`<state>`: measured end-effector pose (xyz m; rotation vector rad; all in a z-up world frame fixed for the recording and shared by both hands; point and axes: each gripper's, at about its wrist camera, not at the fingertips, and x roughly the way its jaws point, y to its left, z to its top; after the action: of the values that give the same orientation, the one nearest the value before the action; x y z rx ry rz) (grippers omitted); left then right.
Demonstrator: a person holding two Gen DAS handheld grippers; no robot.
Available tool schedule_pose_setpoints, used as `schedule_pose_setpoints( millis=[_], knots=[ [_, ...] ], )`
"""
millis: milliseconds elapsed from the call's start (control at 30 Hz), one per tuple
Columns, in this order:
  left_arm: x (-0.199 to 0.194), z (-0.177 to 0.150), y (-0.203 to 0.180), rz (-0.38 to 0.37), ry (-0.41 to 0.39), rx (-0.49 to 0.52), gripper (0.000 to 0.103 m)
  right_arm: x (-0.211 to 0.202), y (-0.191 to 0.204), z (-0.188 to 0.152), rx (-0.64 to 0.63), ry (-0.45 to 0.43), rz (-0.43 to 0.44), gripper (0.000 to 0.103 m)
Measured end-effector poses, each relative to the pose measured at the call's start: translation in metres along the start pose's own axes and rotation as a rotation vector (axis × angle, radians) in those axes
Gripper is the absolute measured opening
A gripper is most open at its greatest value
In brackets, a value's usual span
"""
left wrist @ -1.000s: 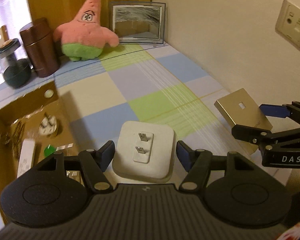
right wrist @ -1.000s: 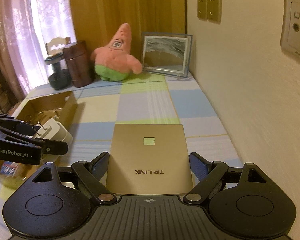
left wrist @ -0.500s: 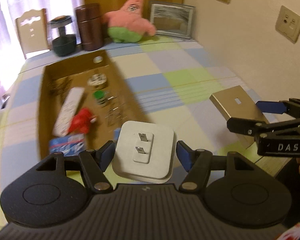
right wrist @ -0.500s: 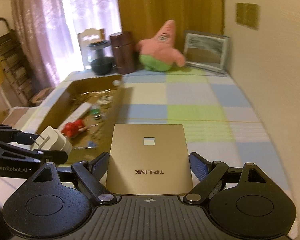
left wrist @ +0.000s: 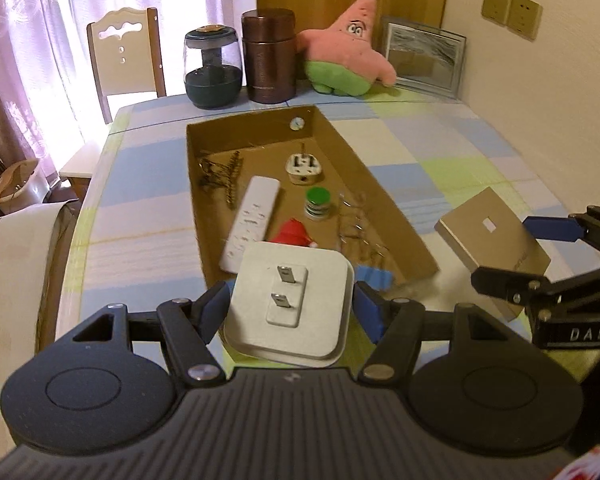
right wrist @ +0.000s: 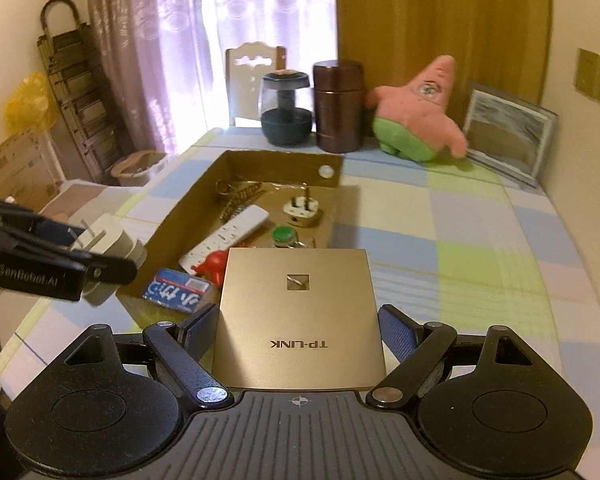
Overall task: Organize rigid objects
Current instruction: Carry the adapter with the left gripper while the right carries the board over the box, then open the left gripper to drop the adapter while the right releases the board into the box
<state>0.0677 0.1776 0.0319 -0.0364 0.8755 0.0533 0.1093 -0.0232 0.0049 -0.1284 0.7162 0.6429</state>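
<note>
Left wrist: left tool (left wrist: pixel 290 306) pinching white adapter (left wrist: pixel 288 300) – right tool (right wrist: pixel 296 332) seemingly pinching gold TP-LINK box (right wrist: pixel 298 312).

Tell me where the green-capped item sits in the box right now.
In the left wrist view, the green-capped item sits in the cardboard box, mid-floor toward its right wall, between the white remote and loose metal clips, just nearer than the round white plug.

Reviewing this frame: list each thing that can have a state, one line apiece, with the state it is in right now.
Left hand-held gripper: shut on the white power adapter, prongs facing the camera.
Right hand-held gripper: shut on the gold TP-LINK box, held flat.
Cardboard box: open on top, small items inside.
White remote: lying flat in the cardboard box.
Brown canister: upright, lid on.
</note>
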Motion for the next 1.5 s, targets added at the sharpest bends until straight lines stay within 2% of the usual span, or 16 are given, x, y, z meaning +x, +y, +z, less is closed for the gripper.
schedule_pose_setpoints(
  millis=[233,500,867,933,967,1000,1500],
  knots=[
    [0.038,0.031,0.025,-0.005,0.014,0.028,0.063,0.045,0.007,0.021,-0.050,0.020,0.015,0.083],
    [0.081,0.050,0.038,-0.015,0.034,0.044,0.063,0.090,0.011,0.035,-0.086,0.042,0.037,0.083],
    [0.116,0.063,0.037,-0.039,0.042,0.075,0.064,0.121,0.009,0.035,-0.088,0.070,0.034,0.083],
    [0.119,0.064,0.037,-0.035,0.035,0.069,0.066,0.123,0.009,0.035,-0.087,0.072,0.034,0.083],
    [0.119,0.065,0.037,-0.031,0.029,0.065,0.072,0.124,0.009,0.035,-0.087,0.073,0.033,0.083],
    [0.119,0.065,0.038,-0.028,0.024,0.059,0.073,0.124,0.008,0.034,-0.086,0.073,0.032,0.083],
    [0.091,0.053,0.067,0.033,-0.014,-0.074,0.073,0.121,0.014,0.040,-0.039,0.061,0.075,0.083]
  ],
)
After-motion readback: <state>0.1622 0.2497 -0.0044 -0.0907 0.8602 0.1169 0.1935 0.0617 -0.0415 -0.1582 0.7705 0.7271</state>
